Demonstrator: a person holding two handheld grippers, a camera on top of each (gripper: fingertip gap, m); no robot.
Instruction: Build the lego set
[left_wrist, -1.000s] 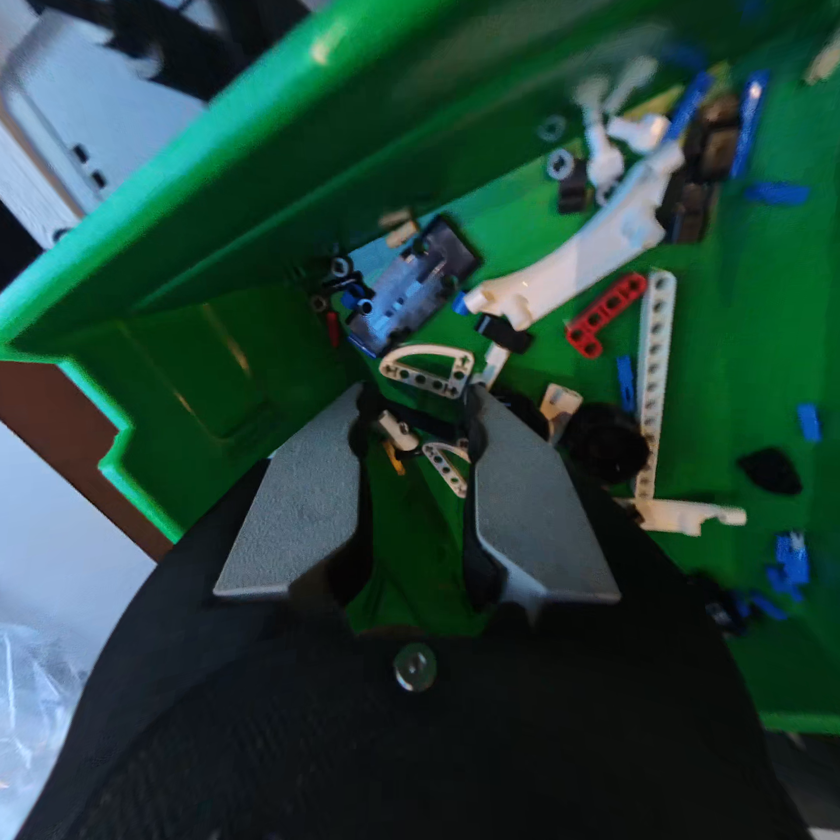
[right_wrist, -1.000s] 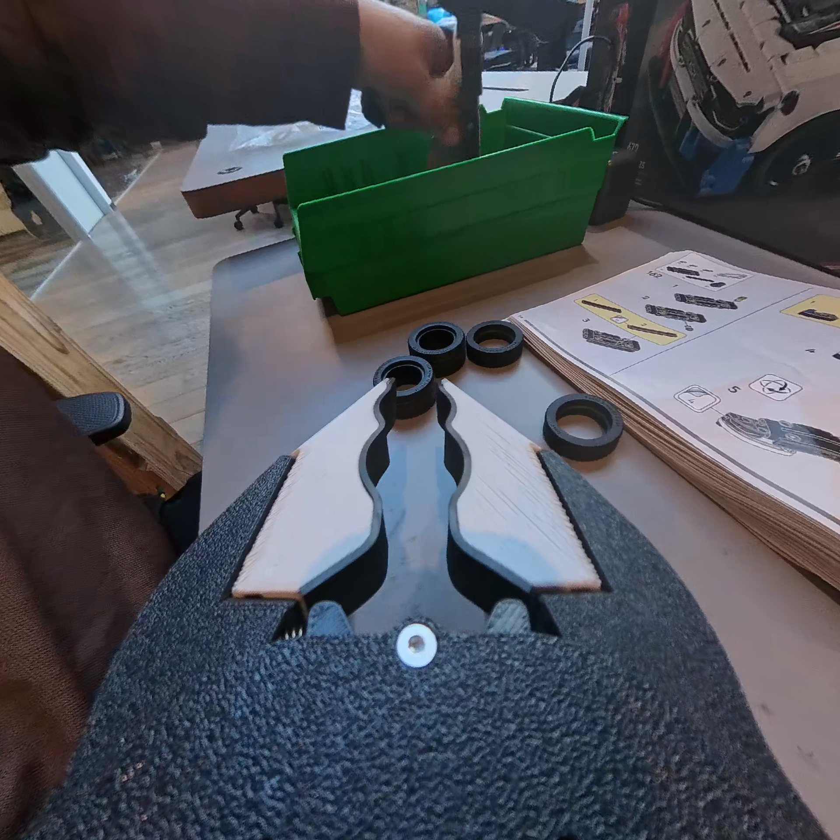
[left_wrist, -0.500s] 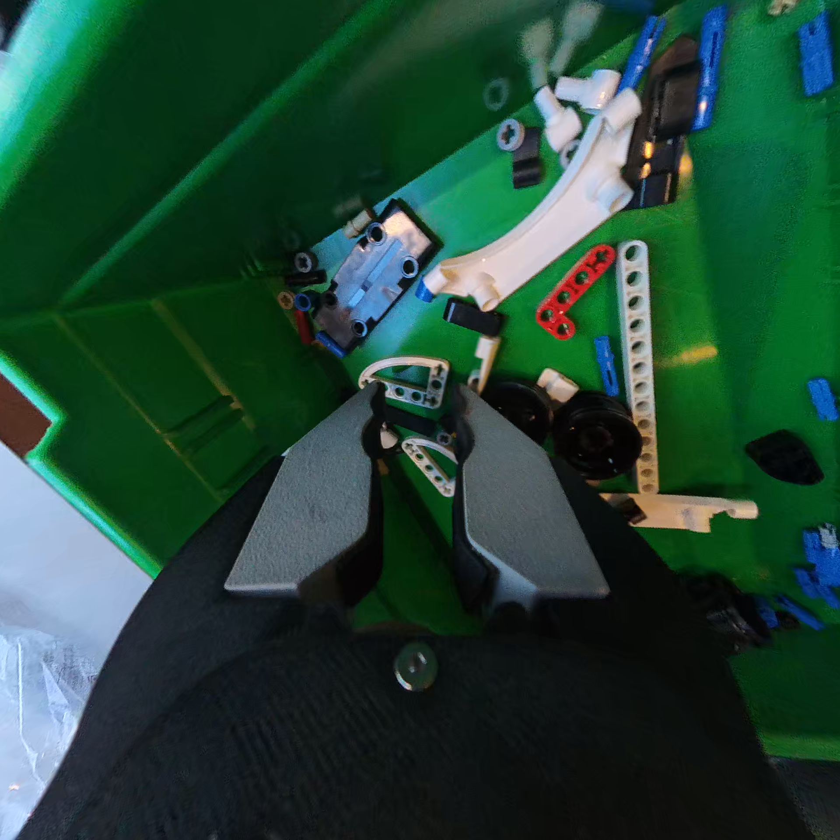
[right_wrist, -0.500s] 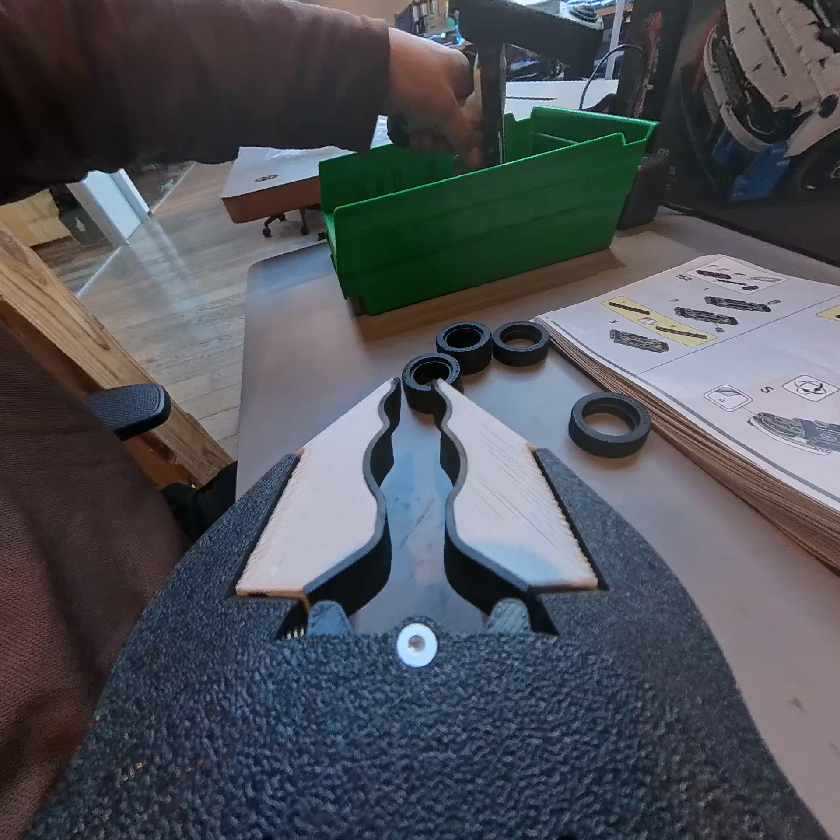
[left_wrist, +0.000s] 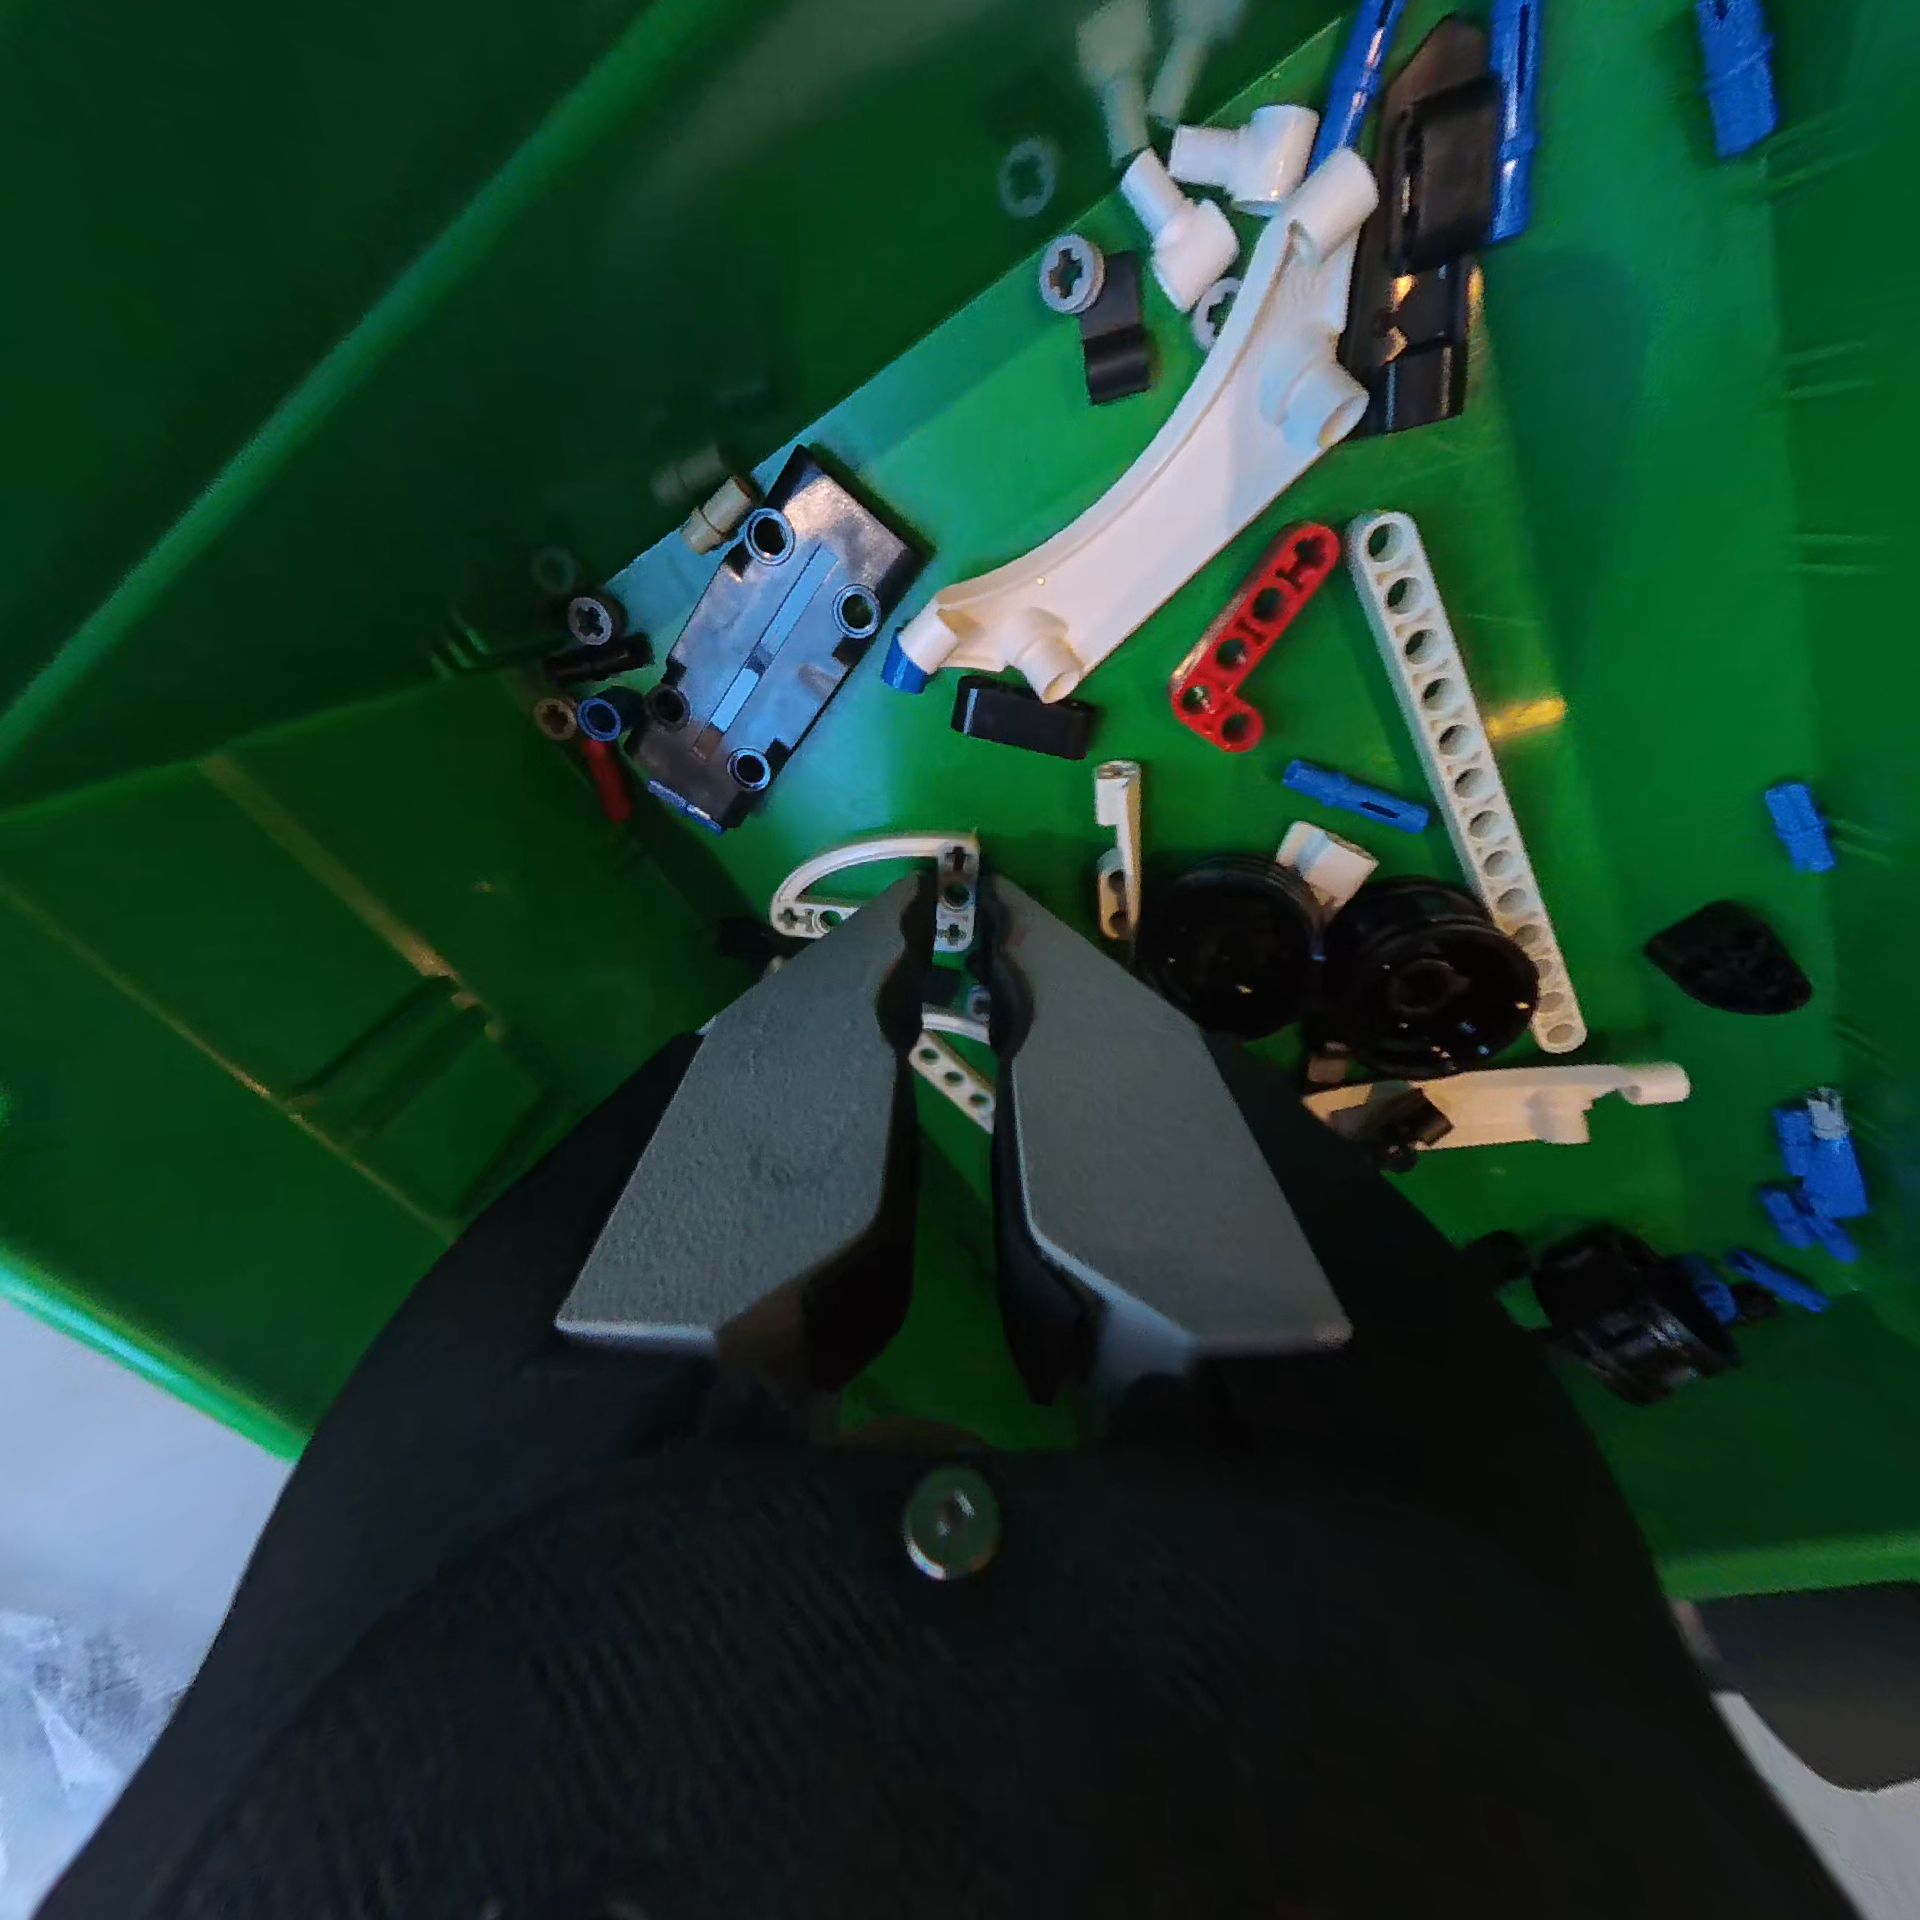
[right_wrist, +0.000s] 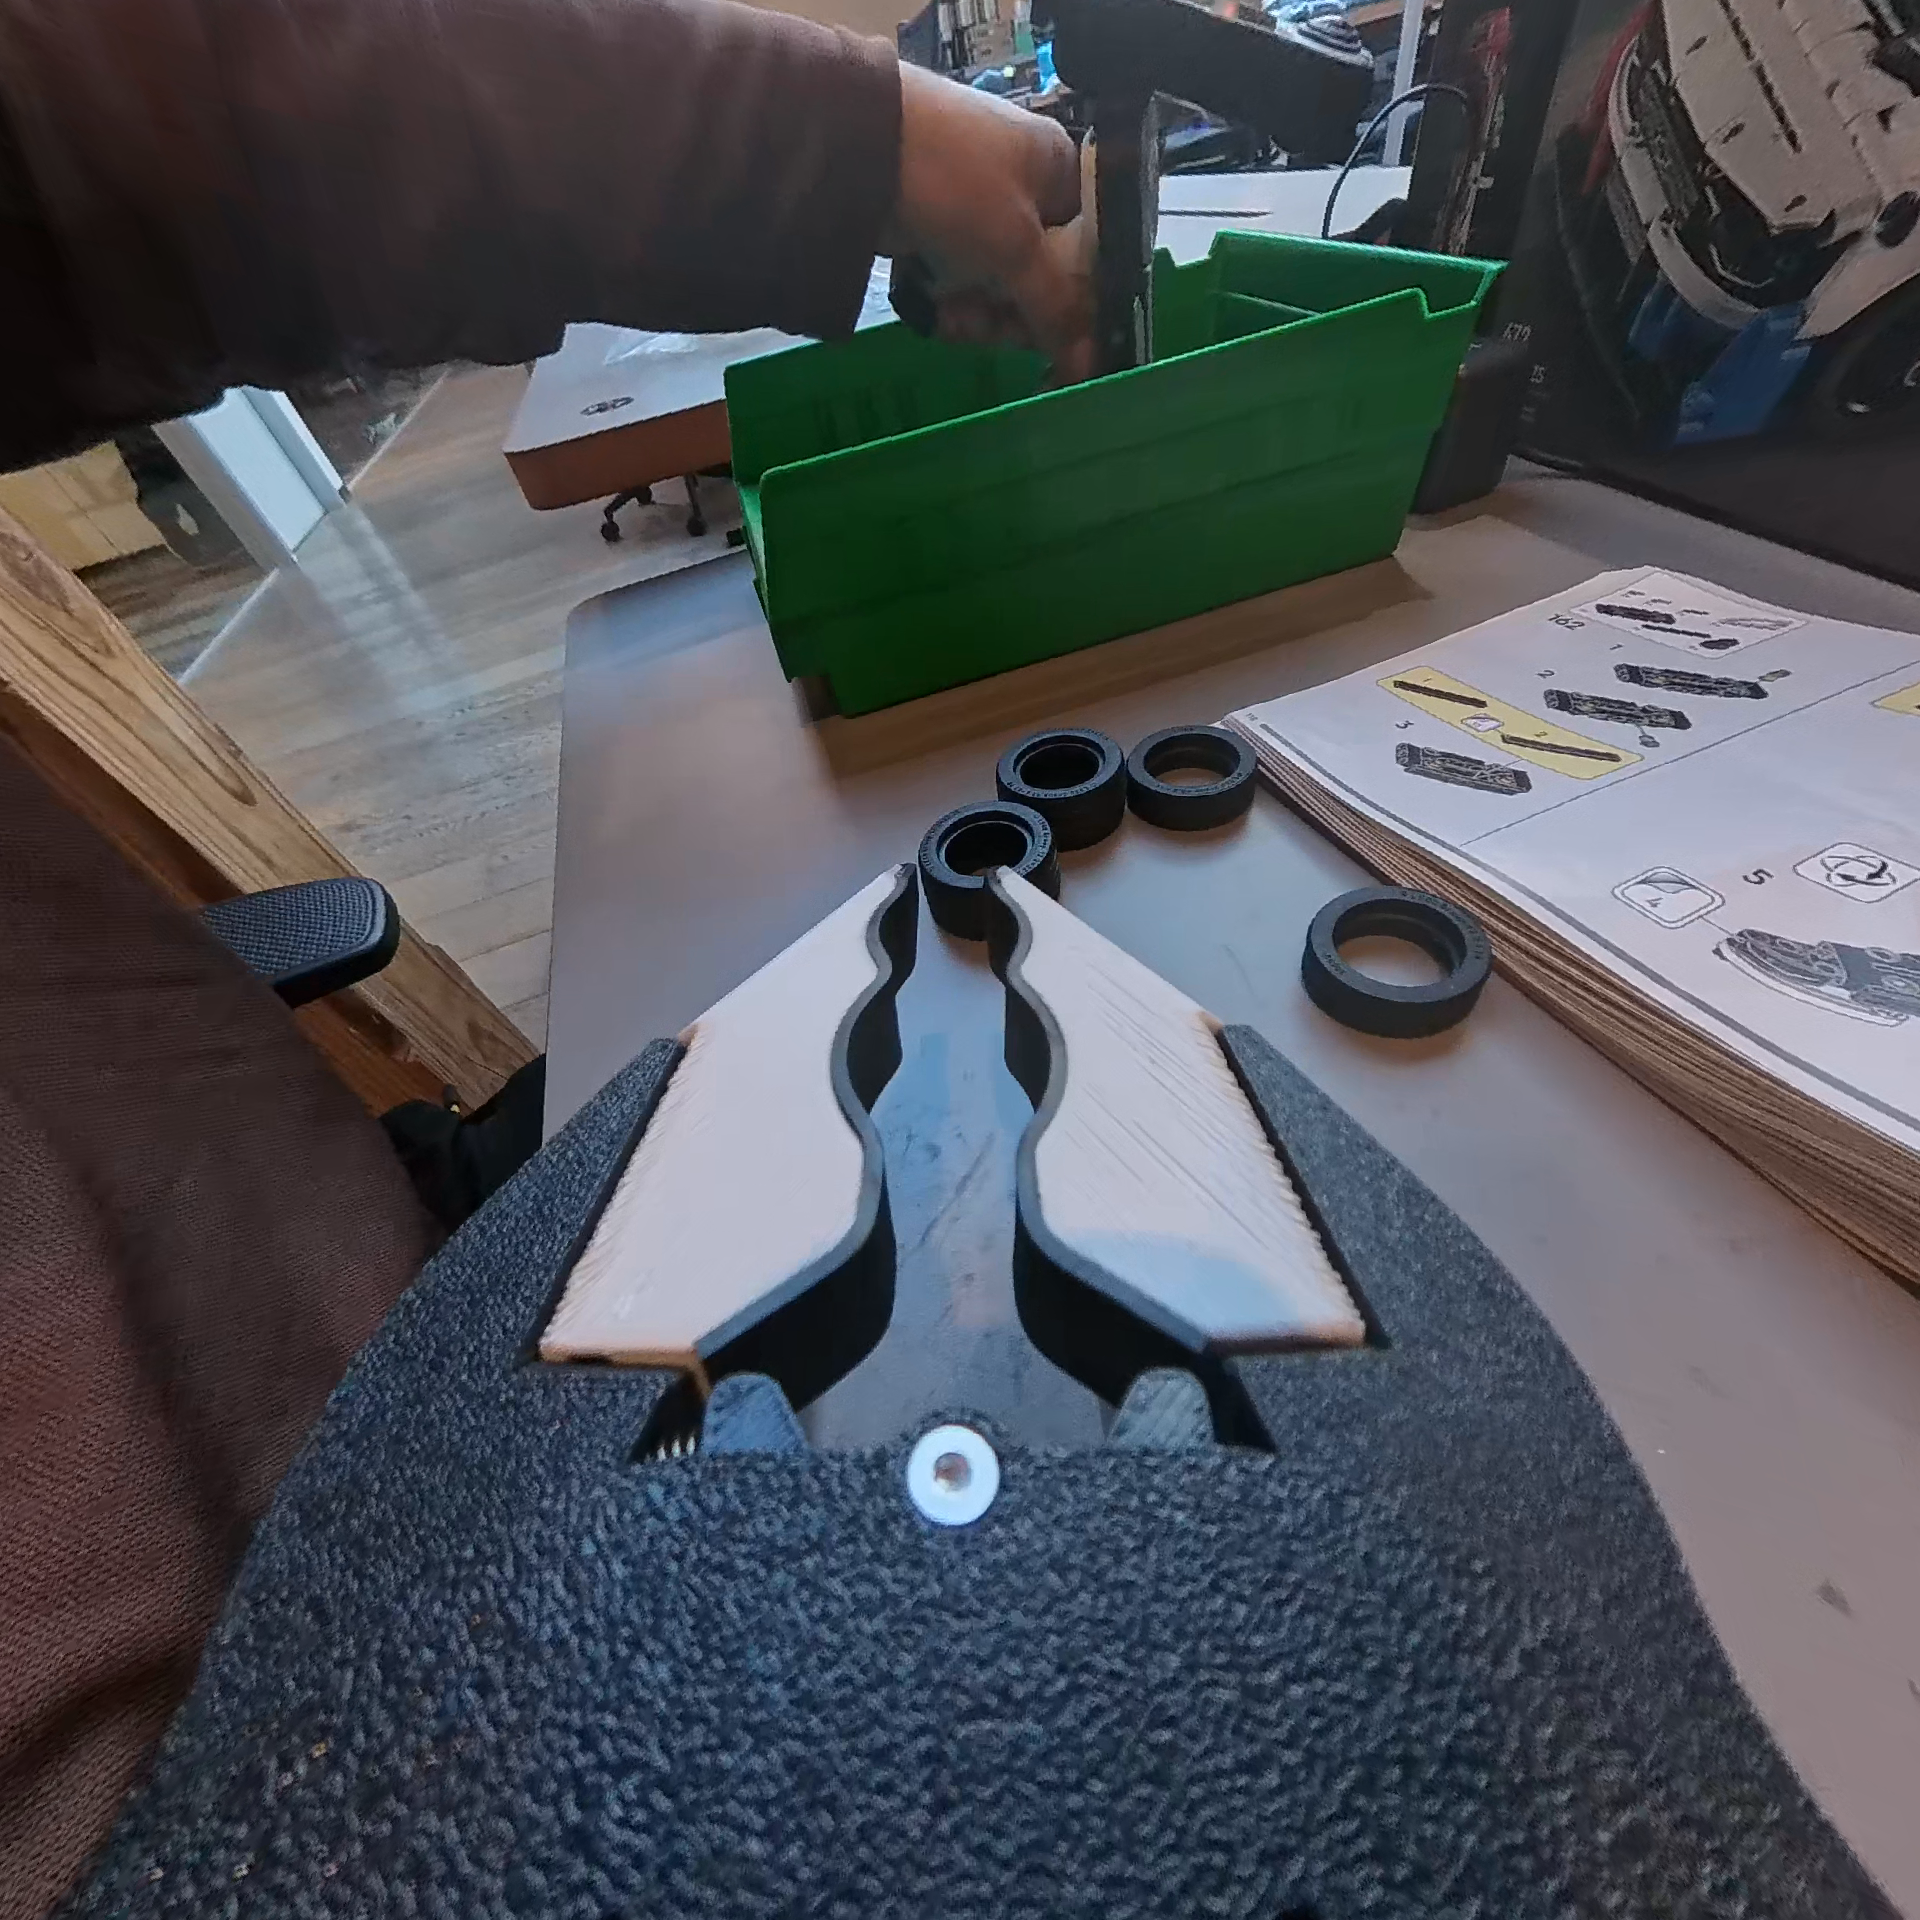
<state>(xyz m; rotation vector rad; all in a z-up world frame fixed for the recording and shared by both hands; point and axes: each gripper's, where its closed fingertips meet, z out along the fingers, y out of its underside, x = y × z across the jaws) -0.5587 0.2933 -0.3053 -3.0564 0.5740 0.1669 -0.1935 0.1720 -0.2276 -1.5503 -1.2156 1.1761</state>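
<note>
In the left wrist view my left gripper (left_wrist: 954, 904) is down inside the green bin (left_wrist: 416, 312). It is shut on the straight end of a white curved lego piece (left_wrist: 862, 857) that lies on the bin floor. A second white curved piece (left_wrist: 951, 1081) lies under the fingers. In the right wrist view my right gripper (right_wrist: 954, 888) is low over the table. It is shut on the near wall of a black tyre (right_wrist: 1042, 855), one tip outside the tyre and one at the hole's edge. A hand holds the left gripper (right_wrist: 1122, 239) in the bin (right_wrist: 1091, 520), with its fingers hidden there.
The bin floor holds two black wheels (left_wrist: 1226, 945) (left_wrist: 1429, 977), a white arch (left_wrist: 1174, 488), a red angled beam (left_wrist: 1252, 639), a long white beam (left_wrist: 1455, 769) and small blue pins. On the table lie three more tyres (right_wrist: 1062, 792) (right_wrist: 1190, 779) (right_wrist: 1395, 961) and an open manual (right_wrist: 1662, 831). The left gripper's tips are roughly 40 centimetres from the right gripper's.
My left jaws have closed from wide open onto the white curved piece while moving deeper into the bin. My right jaws have narrowed a little on the tyre, which has stayed in place.
</note>
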